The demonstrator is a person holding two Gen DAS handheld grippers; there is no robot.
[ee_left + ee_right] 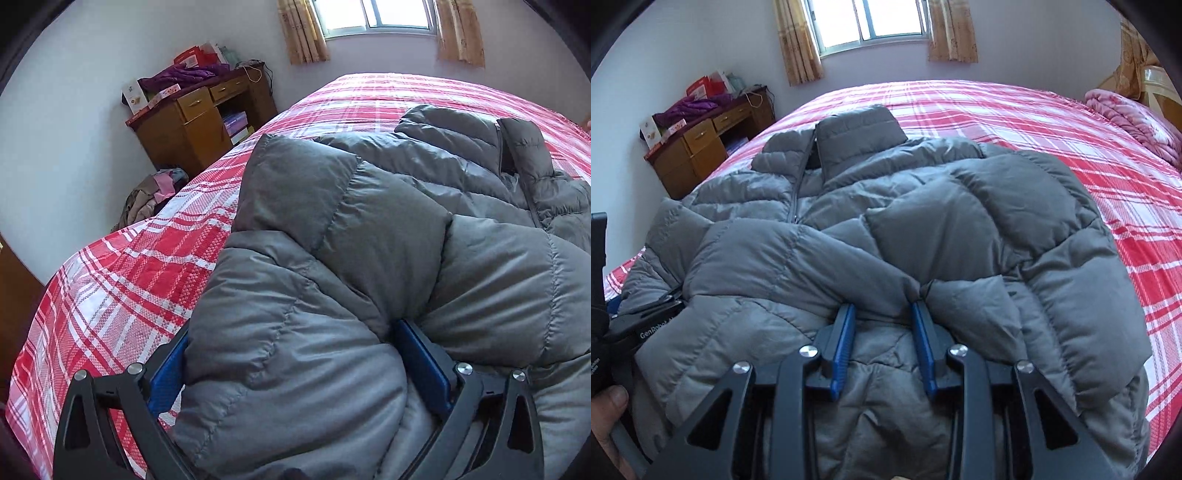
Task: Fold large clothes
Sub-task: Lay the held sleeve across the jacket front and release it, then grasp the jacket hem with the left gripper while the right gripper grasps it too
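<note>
A grey puffer jacket (pixel 886 221) lies spread across the red plaid bed (pixel 1052 122). The left gripper (pixel 291 354) holds a thick fold of its near hem between wide-set blue fingers (pixel 424 365). The right gripper (pixel 882 314) pinches a narrower fold near the middle.

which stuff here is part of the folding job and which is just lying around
Part of the job:
grey puffer jacket
left gripper, clamped on a jacket fold
right gripper, clamped on a jacket fold
plaid bed, the folding surface

Just lying about:
pink blanket
wooden desk
purple garment
clothes pile
</note>
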